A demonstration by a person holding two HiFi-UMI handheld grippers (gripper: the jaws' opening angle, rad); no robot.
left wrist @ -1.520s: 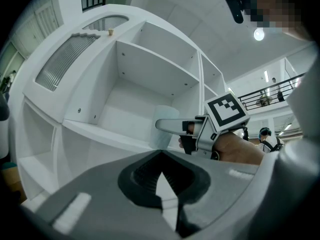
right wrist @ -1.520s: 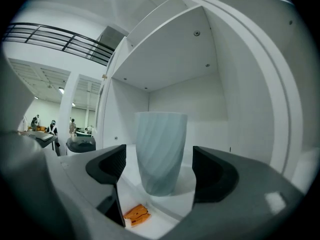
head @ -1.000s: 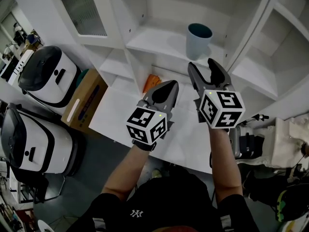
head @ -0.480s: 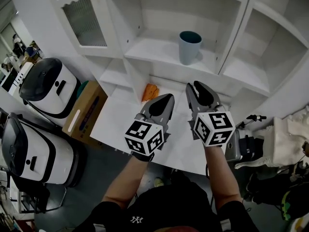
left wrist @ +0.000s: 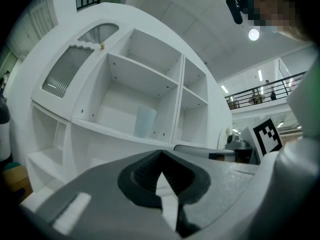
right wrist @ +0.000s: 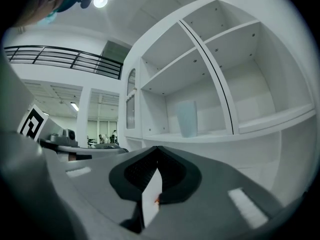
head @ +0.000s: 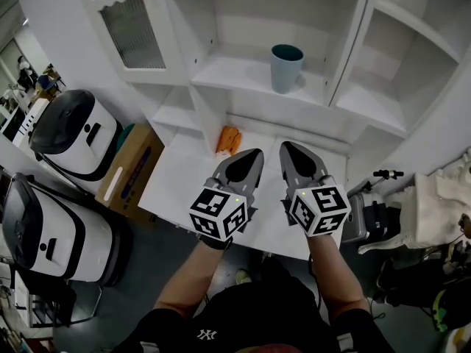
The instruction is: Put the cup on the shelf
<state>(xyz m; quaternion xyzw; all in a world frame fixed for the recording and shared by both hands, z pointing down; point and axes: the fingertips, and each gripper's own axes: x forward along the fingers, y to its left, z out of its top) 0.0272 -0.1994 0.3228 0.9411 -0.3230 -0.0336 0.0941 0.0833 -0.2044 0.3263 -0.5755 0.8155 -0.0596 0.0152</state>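
cup (head: 286, 67) upright on shelf (head: 235, 76) | left gripper (head: 257, 153) fingers clenched, empty | right gripper (head: 284, 146) fingers just closed, empty

The cup (head: 286, 68) stands on the shelf (head: 235, 76) of the cabinet's (head: 348, 46) middle bay, at twelve o'clock from the person, towards that shelf's right end. The cabinet door (head: 129, 20) hangs at eleven o'clock, and another bay (head: 379, 105) sits at two. Below the shelf a tabletop (head: 180, 182) juts forward; a small object (head: 229, 139) lies on it at its far edge. A cardboard box (head: 129, 164) sits just beside the tabletop at nine o'clock. Beyond the box stand two domed appliances, one (head: 73, 127) at ten and the other (head: 55, 226) at eight.
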